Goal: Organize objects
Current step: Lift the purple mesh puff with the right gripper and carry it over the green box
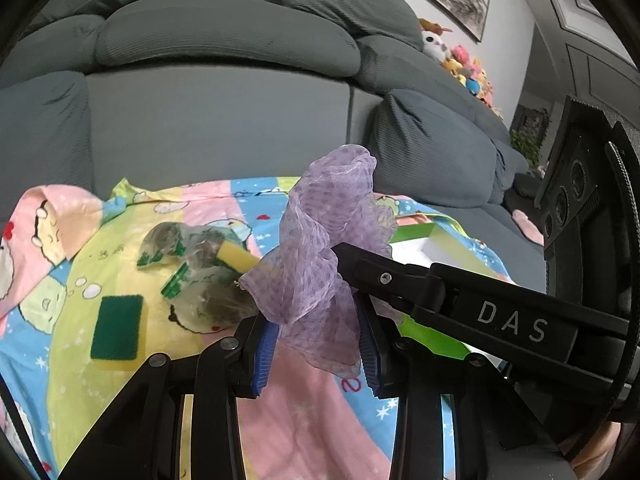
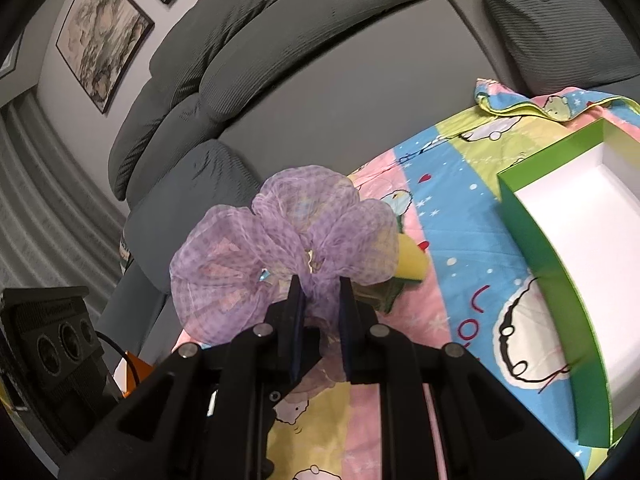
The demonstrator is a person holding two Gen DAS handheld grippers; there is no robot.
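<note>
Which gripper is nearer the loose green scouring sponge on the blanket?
Left. The left gripper holds the purple scrunchie just right of the sponge; the right gripper grips the scrunchie farther right.

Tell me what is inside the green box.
In the right wrist view the green box shows only a bare white interior. Its near corner runs out of frame, so that part stays unseen.

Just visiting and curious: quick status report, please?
Left gripper and right gripper both shut on purple mesh scrunchie, lifted above blanket. Green box open, empty. Nothing in the way.
</note>
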